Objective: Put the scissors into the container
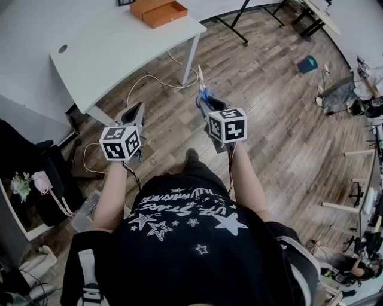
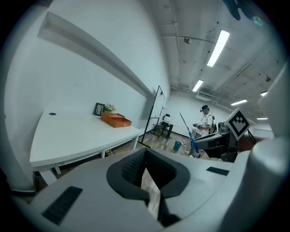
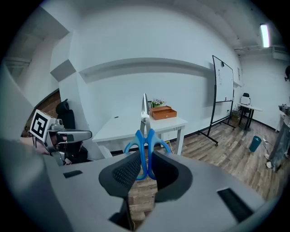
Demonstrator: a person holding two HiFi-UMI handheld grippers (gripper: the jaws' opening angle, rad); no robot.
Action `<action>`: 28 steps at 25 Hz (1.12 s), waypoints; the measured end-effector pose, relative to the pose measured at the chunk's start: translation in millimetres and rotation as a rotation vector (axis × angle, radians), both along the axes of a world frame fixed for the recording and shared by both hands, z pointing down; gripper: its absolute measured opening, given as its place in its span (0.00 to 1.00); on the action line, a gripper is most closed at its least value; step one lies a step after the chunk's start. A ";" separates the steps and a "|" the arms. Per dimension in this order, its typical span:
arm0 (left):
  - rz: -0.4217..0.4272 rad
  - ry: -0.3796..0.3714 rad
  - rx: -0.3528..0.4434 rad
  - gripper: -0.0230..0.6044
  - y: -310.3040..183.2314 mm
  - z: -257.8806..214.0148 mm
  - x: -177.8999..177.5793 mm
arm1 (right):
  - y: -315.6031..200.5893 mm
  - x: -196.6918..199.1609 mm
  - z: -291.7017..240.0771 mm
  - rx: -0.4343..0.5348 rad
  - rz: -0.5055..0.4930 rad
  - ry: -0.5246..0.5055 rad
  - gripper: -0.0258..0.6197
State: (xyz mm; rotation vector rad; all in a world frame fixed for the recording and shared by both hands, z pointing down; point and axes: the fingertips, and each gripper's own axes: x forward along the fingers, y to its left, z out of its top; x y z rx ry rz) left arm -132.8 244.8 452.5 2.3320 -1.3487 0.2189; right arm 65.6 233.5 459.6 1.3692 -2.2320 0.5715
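Blue-handled scissors [image 1: 201, 91] [image 3: 144, 131] stand blades-up, away from me, with my right gripper [image 1: 207, 106] [image 3: 144, 159] shut on their handles. The open orange container [image 1: 158, 12] [image 3: 163, 112] [image 2: 116, 120] sits at the far end of the white table [image 1: 119, 51] [image 3: 127, 127], well ahead of both grippers. My left gripper [image 1: 136, 112] [image 2: 146, 156] hangs over the wooden floor near the table's front edge. Its tips meet and nothing is between them. The left gripper view also catches the scissors [image 2: 191, 138] off to the right.
A white cable [image 1: 157, 80] trails on the floor under the table. Black bags and a chair [image 1: 36, 173] crowd the left. A teal bin [image 1: 307, 64] [image 3: 255, 143] stands on the floor to the right, near a whiteboard stand [image 3: 224, 102]. Another person [image 2: 207, 120] stands far back.
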 end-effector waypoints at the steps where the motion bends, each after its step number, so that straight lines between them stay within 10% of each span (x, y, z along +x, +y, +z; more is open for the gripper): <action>1: 0.000 -0.003 0.001 0.07 0.0 0.2 0.4 | 0.5 0.3 0.3 0.000 0.000 -0.001 0.19; 28: -0.043 0.005 -0.065 0.07 -33.9 28.3 -15.1 | -39.9 -0.9 29.6 -0.035 -0.011 -0.016 0.19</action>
